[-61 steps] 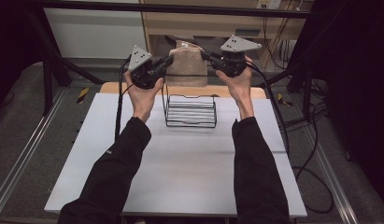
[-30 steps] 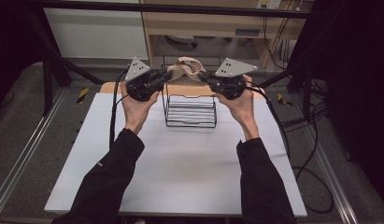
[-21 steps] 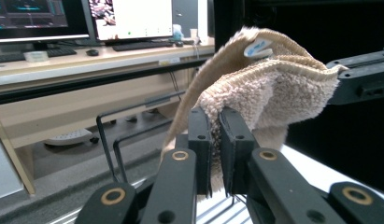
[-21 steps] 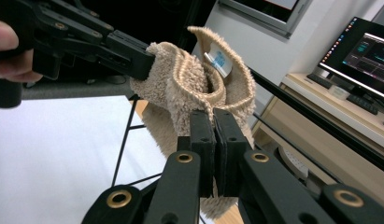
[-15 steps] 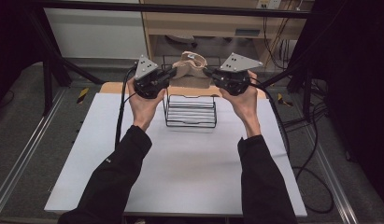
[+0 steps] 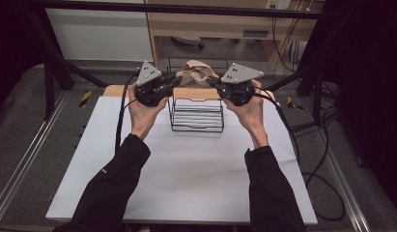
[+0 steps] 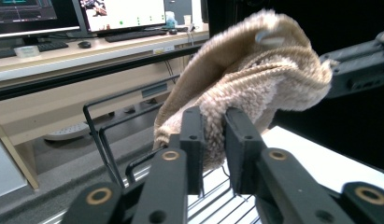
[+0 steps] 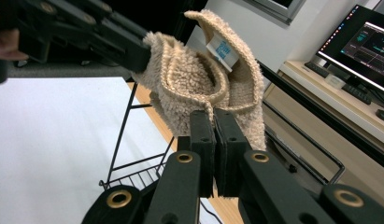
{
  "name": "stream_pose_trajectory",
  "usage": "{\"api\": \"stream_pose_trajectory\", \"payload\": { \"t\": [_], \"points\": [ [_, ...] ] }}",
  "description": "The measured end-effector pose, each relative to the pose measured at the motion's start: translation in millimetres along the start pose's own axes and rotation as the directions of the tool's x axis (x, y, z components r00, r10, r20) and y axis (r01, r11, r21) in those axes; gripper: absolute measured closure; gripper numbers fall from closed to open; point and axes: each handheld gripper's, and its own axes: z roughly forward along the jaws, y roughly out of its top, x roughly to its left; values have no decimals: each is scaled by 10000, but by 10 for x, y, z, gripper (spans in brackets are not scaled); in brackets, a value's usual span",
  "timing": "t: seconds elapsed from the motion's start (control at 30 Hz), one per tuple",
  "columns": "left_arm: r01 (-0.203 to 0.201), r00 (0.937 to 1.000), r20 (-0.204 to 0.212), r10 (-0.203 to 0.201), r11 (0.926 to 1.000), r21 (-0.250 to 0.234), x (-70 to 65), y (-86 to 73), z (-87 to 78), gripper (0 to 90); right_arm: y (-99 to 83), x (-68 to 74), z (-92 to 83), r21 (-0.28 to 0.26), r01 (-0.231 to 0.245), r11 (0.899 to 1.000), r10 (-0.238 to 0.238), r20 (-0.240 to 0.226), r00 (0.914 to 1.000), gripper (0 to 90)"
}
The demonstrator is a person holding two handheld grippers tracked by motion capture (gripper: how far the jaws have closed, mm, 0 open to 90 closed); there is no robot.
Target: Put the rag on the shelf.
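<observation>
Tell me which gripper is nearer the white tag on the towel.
Right. The right gripper grips the towel just below the tag; the left gripper holds the opposite end.

You are holding both arms stretched forward, left tool (image 6: 173, 80) facing inward, its jaws just opening a little, right tool (image 6: 211, 82) facing it, jaws pinched tight, hands level.

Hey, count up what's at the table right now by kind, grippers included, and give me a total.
Grippers: 2, the left gripper and the right gripper
Fluffy beige cloth: 1, held between them above the basket
Black wire basket: 1
White table mat: 1
Total: 5
</observation>
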Motion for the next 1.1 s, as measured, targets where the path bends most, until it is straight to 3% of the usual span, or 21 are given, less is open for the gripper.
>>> {"api": "stream_pose_trajectory", "payload": {
  "t": [0.27,0.4,0.53,0.67,0.77,0.97,1.1],
  "points": [
    [273,9996,81,-273,9996,-100,-30,371,-67,685,-12,40,12,122,99,9999,-99,-31,9999,880],
    [326,9993,167,-326,9995,16,-92,509,13,719,-14,54,7,172,164,9997,-163,-42,9999,879],
    [301,9978,580,-323,9988,386,-214,565,159,778,-18,66,0,264,227,9994,-226,-54,9997,879],
    [58,9982,588,-120,9945,1048,-256,515,293,867,-33,80,-9,408,333,9986,-329,-112,9994,879],
    [228,9975,633,-322,9892,1445,-197,406,326,897,-43,84,-20,493,322,9983,-313,-181,9993,876],
    [557,9945,788,-695,9846,1657,-80,198,304,898,-150,72,-20,574,-11,9984,32,-361,9993,865],
    [397,9955,781,-532,9854,1654,-90,154,307,899,-175,62,-47,385,-399,9985,419,-535,9977,807]
  ]
}}
